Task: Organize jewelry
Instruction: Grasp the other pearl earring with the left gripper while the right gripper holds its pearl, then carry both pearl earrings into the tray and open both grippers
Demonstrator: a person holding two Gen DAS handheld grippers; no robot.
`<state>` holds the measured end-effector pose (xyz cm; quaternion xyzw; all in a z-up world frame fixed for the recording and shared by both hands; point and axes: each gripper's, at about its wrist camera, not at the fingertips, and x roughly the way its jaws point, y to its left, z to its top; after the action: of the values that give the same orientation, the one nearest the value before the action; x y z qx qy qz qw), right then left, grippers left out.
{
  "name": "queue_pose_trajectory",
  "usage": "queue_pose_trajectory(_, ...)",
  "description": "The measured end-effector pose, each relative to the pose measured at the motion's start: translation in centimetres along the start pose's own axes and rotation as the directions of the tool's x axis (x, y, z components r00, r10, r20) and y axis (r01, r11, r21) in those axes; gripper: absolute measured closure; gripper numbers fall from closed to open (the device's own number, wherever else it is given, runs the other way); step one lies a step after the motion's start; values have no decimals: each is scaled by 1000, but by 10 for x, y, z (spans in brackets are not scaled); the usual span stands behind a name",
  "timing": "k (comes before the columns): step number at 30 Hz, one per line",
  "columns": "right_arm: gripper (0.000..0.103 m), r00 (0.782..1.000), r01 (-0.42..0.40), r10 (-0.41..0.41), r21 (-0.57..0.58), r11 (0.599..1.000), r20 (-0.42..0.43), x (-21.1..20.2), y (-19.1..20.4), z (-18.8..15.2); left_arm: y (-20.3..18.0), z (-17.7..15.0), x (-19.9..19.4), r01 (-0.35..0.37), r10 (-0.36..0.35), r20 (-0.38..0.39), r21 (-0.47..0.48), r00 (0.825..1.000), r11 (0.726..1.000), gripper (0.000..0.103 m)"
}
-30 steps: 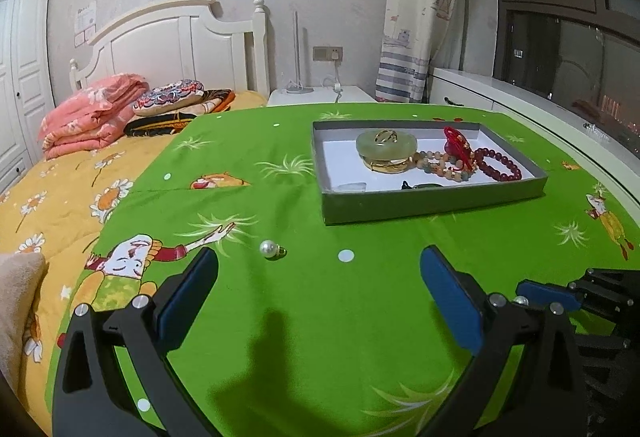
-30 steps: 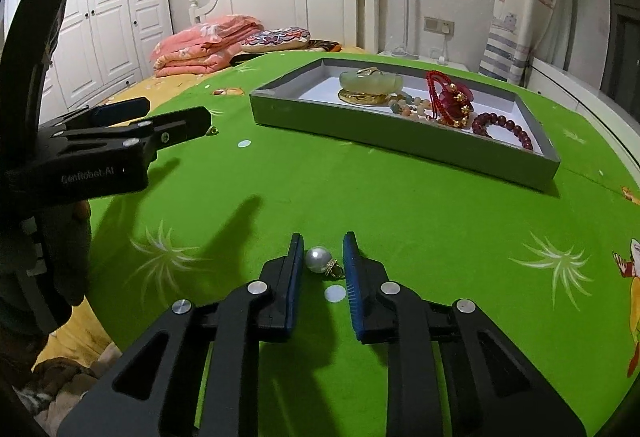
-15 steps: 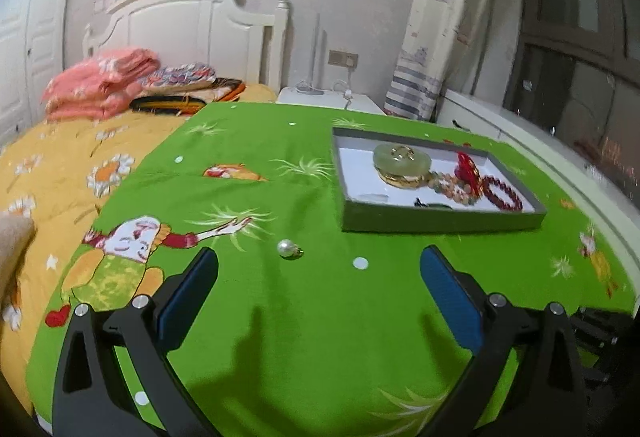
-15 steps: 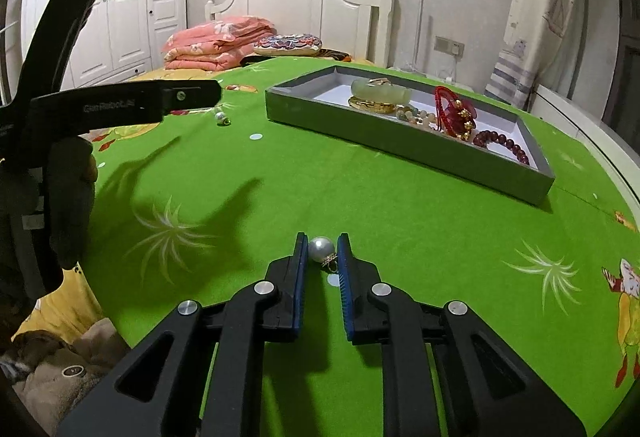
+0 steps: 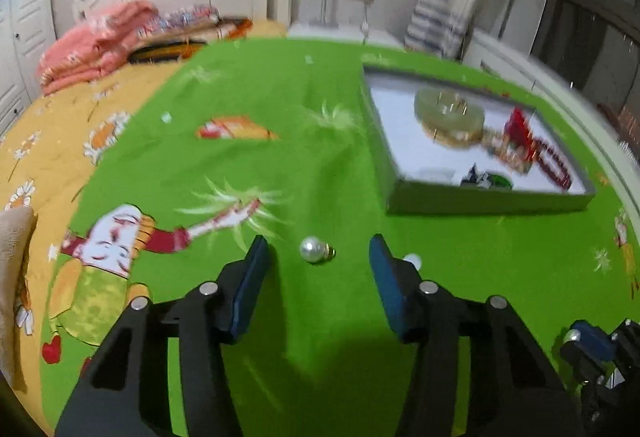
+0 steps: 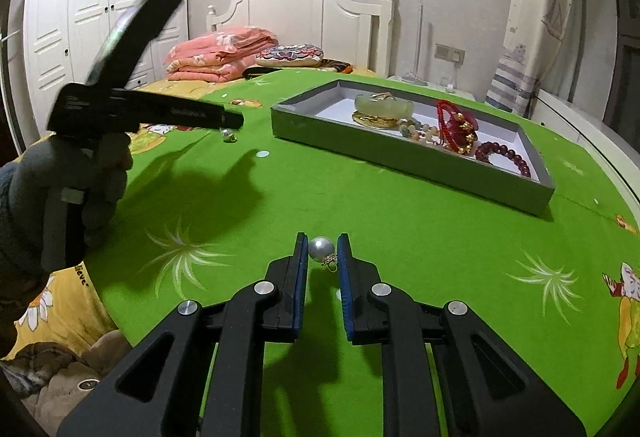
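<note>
Two round white pearl earrings with small gold caps are being collected from the green cartoon-printed bedspread (image 6: 400, 229). One pearl earring (image 6: 321, 249) is gripped between the blue pads of the right claw (image 6: 322, 257), which is closed on it just above the cloth. The other pearl earring (image 5: 312, 250) lies on the bedspread between the fingers of the left claw (image 5: 316, 257), which is open and not touching it.

The grey shallow cardboard tray (image 6: 400, 161) is placed farther back on the bedspread, well apart from both pearls; a pale green jade bangle (image 6: 383, 106), a red tasselled ornament (image 6: 456, 125) and a dark red bead bracelet (image 6: 506, 156) are already laid in it.

The step in hand is judged to be the picking up of the pair. Next, the left claw should be closed gently around its pearl, since a round bead may roll away, and both should be carried to the tray.
</note>
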<state>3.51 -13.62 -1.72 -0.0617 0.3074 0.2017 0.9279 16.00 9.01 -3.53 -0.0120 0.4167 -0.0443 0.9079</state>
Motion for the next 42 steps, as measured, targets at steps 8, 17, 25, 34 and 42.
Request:
queue_pose_trajectory(8,88,1000,-12,12,-3,1000,-6,1,2,-1,-5,1,6,-28,28,-8,42,1000,999,88)
queue_pose_trajectory(17,88,1000,-7,7,1,1000,1,0,3,-1,-11,-8,-10,-4,-1,65,75,998,997,88)
queue_pose_trajectory(25,88,1000,19,-20,46,999,20,-4,-8,2,-37,-19,-39,54,-69,149,102,987,993,88)
queue_pose_trajectory(34,88,997,55,-60,114,992,42,-10,-32,12,-76,-20,-49,69,-100,194,159,976,985,88)
queue_pose_trajectory(42,88,995,85,-89,91,992,45,-8,-39,39,-88,-3,-47,71,-105,215,156,971,985,88)
